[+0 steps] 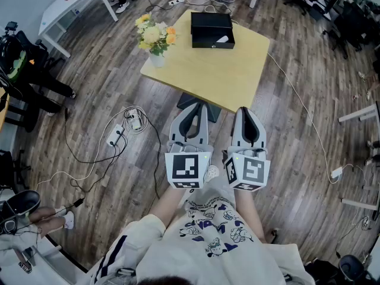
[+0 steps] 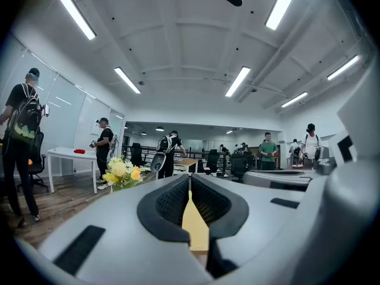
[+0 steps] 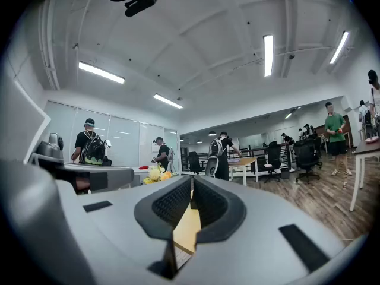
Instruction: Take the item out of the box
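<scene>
Wood-plank floor (image 1: 285,159) across an open office, with a square light-wood tabletop (image 1: 225,82) at 12 o'clock from the wearer. On that tabletop, at its far 12 o'clock edge, a black box (image 1: 208,21), lying flat and well apart from both tools. Inside it, toward its 5 o'clock corner, a small white item (image 1: 222,39), too small to make out further. At the tabletop's 10 o'clock corner, a vase of yellow and orange flowers (image 1: 155,35), near the box but not touching it.

Left tool (image 1: 199,105) and right tool (image 1: 244,110) side by side at 6 o'clock of the tabletop, near its closest corner, noses toward 12 o'clock, marker cubes toward the wearer. Touching nothing.

Left tool clenched: ribbed pads (image 2: 172,202) meeting at the tips, nothing gripped, only a sliver of tabletop visible through the narrow gap lower down. Right tool likewise clenched and empty, pads (image 3: 209,203) together at the tips.

On the floor at 9 o'clock, a white power strip (image 1: 114,136) among loose cables. Farther off at 11 o'clock, a white table (image 1: 62,8). Several people (image 2: 22,141) standing about the room in both gripper views.
</scene>
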The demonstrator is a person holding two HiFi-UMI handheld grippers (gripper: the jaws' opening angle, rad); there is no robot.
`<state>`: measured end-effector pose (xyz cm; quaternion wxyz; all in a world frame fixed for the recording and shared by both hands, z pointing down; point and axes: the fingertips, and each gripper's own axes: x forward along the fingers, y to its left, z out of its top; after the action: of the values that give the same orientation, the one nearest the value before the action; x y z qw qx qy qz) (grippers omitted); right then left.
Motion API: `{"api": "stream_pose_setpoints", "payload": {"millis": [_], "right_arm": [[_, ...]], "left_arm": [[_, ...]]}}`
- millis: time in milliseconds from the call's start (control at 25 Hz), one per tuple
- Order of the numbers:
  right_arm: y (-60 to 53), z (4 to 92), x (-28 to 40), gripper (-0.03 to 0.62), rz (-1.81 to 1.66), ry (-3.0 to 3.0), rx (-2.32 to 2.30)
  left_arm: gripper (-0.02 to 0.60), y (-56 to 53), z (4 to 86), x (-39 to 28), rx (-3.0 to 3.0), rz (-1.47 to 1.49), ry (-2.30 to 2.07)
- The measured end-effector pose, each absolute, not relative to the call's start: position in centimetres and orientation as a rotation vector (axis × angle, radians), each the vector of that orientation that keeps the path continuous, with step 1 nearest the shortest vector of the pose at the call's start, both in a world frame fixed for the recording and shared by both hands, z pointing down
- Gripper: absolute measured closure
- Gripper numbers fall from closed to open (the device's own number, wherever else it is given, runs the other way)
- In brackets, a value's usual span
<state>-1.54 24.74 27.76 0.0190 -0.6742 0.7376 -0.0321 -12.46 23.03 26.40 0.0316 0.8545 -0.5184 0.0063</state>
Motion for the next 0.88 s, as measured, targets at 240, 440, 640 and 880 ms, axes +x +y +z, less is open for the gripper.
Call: {"api": "stream_pose_setpoints", "payload": {"millis": [240,440,640,880], "right_arm": [[24.4,27.7,-1.7,0.557,-0.094,2.288,-2.088],[24.4,27.5,-1.6,0.557,-0.088,2.283,-2.089],[24.3,27.5,-1.3,0.557,-0.089,2.278,-2.088],[23.8,27.8,-0.6,0.557,-0.105,2.276,-2.079]], "left_arm": [[0.555,22.6,26.4,-12.6,2.631,0.008,-1.598],[0.555,22.6,26.4,-12.5,2.631,0.015,-1.597],[0.555,22.5,26.3,-12.3,2.634,0.009,-1.602],[0.555,22.0,26.4,-11.5,2.635,0.026,-1.607]]}}
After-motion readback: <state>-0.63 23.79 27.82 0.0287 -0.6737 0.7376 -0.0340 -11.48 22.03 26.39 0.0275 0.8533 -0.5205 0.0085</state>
